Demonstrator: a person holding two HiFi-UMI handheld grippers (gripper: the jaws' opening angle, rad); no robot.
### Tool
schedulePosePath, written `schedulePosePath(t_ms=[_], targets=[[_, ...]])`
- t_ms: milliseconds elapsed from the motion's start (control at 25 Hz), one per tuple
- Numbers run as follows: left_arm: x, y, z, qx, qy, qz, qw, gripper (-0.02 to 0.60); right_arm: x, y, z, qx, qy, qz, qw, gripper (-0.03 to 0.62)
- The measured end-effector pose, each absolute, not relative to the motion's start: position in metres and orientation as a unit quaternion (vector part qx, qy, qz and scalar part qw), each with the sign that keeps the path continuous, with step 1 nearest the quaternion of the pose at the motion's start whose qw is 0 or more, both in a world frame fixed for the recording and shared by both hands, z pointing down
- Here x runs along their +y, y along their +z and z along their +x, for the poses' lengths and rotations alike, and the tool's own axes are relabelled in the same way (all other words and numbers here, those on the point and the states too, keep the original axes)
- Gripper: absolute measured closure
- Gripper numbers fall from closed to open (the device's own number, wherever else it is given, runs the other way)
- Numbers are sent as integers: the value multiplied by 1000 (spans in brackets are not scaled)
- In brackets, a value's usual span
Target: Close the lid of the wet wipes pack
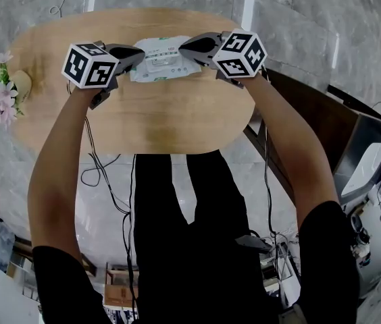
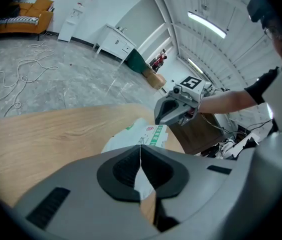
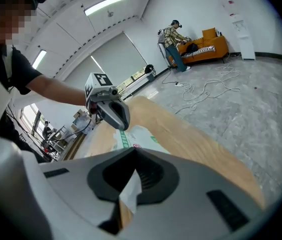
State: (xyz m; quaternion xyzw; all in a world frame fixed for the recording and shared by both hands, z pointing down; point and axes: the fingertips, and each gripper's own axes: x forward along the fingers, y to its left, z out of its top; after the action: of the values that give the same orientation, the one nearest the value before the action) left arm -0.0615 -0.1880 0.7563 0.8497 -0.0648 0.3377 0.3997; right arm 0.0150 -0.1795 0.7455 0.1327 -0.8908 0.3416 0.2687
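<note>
The wet wipes pack (image 1: 160,59), white with green print, lies flat at the far middle of the oval wooden table (image 1: 143,117). Whether its lid is down I cannot tell. My left gripper (image 1: 138,56) is at the pack's left end and my right gripper (image 1: 185,46) at its right end. Both are shut, tips facing each other. In the left gripper view the left gripper (image 2: 140,149) has its jaws meeting in a thin line over the pack (image 2: 148,133), with the right gripper (image 2: 168,115) beyond. The right gripper view shows the right gripper (image 3: 135,151) likewise over the pack (image 3: 141,136), facing the left gripper (image 3: 117,119).
A vase of pink flowers (image 1: 1,93) stands at the table's left end. Cables (image 1: 103,174) trail on the grey floor near the table. A dark cabinet (image 1: 305,120) is to the right. Far off, a person (image 3: 173,39) stands by an orange sofa (image 3: 206,45).
</note>
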Motion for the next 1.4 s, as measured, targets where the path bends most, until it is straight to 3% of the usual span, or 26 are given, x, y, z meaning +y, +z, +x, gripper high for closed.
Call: schedulePosePath(t_ms=[280,520,840,1400], targets=[[-166,770,-58,-79,347,846,398,565,-160,759,16,-883,338,140,293,583],[-156,772,-50,-88,381,854,344,565,-157,763,15,-880,303,168,324,583],[-152,776,-43,-87,404,851,325,565,-155,759,-10,-884,298,180,312,583],[-149,785,-36,-86,471,838,261,566,-155,781,-17,-858,268,190,396,583]])
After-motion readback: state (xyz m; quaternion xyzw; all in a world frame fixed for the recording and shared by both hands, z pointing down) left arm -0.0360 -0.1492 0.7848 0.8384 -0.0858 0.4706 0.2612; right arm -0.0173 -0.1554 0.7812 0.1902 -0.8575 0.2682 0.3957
